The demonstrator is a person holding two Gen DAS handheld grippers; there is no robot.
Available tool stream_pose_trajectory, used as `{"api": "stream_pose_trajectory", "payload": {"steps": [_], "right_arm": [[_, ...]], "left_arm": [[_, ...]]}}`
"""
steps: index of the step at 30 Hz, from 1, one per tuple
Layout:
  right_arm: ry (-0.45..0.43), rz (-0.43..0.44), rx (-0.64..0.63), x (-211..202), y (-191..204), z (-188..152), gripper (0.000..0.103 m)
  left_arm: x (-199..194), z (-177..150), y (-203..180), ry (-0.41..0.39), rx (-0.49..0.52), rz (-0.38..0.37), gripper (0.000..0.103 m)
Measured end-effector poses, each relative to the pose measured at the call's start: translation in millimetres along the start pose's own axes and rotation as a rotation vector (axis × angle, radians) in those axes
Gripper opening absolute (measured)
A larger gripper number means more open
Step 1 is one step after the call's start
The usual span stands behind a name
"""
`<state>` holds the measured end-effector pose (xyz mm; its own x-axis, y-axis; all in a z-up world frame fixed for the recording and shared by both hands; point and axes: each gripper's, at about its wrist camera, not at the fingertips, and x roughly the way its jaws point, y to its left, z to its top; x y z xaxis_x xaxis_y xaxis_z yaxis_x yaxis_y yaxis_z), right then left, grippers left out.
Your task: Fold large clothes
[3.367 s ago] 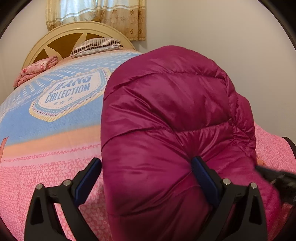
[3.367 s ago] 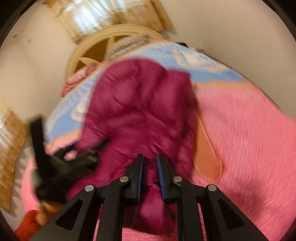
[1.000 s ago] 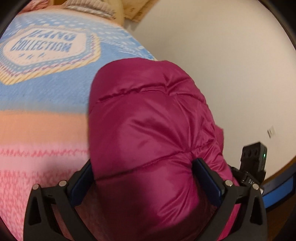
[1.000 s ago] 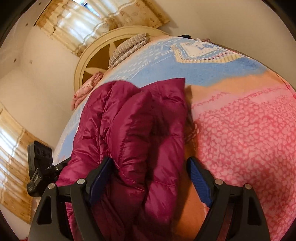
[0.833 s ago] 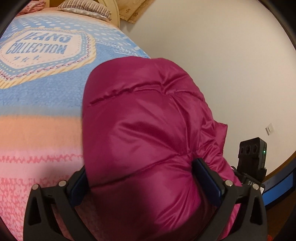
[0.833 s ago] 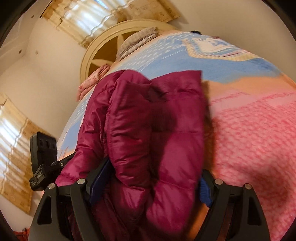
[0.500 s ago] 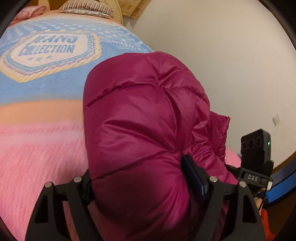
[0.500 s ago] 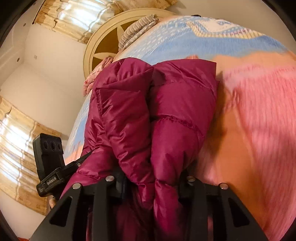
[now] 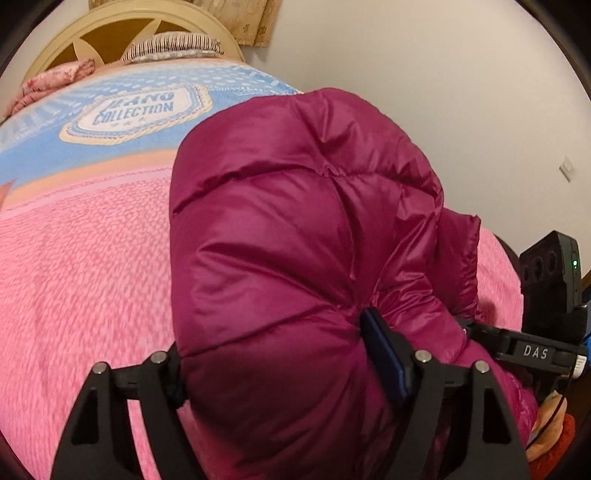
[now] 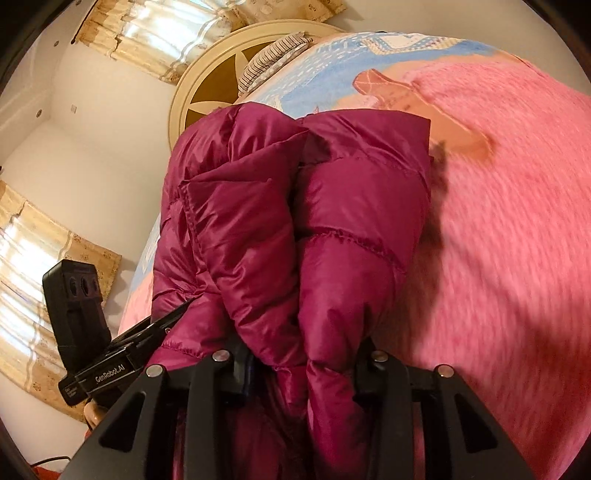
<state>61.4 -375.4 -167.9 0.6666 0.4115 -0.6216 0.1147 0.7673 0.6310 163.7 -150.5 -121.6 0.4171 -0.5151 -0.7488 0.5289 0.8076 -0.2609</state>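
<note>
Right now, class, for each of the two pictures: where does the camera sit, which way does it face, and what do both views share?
Left wrist: sits behind the left tongs, facing down the bed toward the headboard; its jaws are closing on the magenta puffer jacket; the right tongs' body shows at right.
Right wrist: sits behind the right tongs, facing the same headboard at a tilt; its jaws clamp the jacket's folded layers; the left tongs' body shows at left.
Shared: jacket, pink-and-blue blanket, striped pillow.

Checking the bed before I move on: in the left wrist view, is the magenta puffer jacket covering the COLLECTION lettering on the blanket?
No. The COLLECTION lettering shows in full on the blanket, up and left of the jacket.
</note>
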Motion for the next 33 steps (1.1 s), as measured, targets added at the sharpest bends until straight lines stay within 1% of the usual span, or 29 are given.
{"api": "stream_pose_trajectory", "payload": {"steps": [3, 5, 7, 10, 13, 16, 19, 20, 22, 26, 30, 33], "right_arm": [[-0.013, -0.014, 0.005, -6.5, 1.6, -10.6, 0.035], [-0.016, -0.035, -0.017, -7.9, 7.1, -10.2, 0.032], [-0.023, -0.054, -0.042, -14.5, 11.4, -16.8, 0.03], [-0.039, -0.049, -0.046, -27.2, 14.1, -26.8, 0.028], [-0.055, -0.037, -0.039, -41.5, 11.2, -36.9, 0.027], [-0.071, -0.036, -0.032, -53.0, 6.2, -44.3, 0.026], [-0.098, -0.037, -0.027, -71.9, 0.6, -53.9, 0.026], [-0.105, -0.041, -0.024, -74.1, -2.0, -52.2, 0.026], [-0.122, -0.047, -0.017, -88.1, -5.4, -61.7, 0.026], [-0.171, -0.065, -0.015, -121.3, -13.0, -68.6, 0.026], [-0.245, -0.119, -0.054, -162.5, -14.5, -59.3, 0.025], [-0.3, -0.206, -0.086, -186.8, -21.9, -41.8, 0.025]], "left_arm": [[-3.0, -5.6, -9.0, -0.015, 0.015, 0.039, 0.074], [-7.3, -9.0, -14.3, -0.02, 0.018, 0.058, 0.071], [-14.6, -12.9, -20.2, -0.029, 0.025, 0.076, 0.066], [-22.6, -18.0, -29.5, -0.04, 0.042, 0.089, 0.062], [-28.0, -23.9, -40.0, -0.037, 0.061, 0.088, 0.062], [-31.2, -32.3, -47.2, -0.036, 0.071, 0.066, 0.062], [-33.4, -37.3, -57.4, -0.027, 0.074, 0.019, 0.062], [-33.6, -37.3, -61.2, -0.024, 0.078, 0.008, 0.062], [-31.5, -37.1, -68.8, -0.02, 0.092, -0.017, 0.062], [-33.9, -34.1, -97.1, -0.026, 0.128, -0.067, 0.062], [-28.5, -13.4, -125.3, -0.045, 0.142, -0.137, 0.062], [-13.4, 3.0, -147.1, -0.055, 0.165, -0.161, 0.062]]}}
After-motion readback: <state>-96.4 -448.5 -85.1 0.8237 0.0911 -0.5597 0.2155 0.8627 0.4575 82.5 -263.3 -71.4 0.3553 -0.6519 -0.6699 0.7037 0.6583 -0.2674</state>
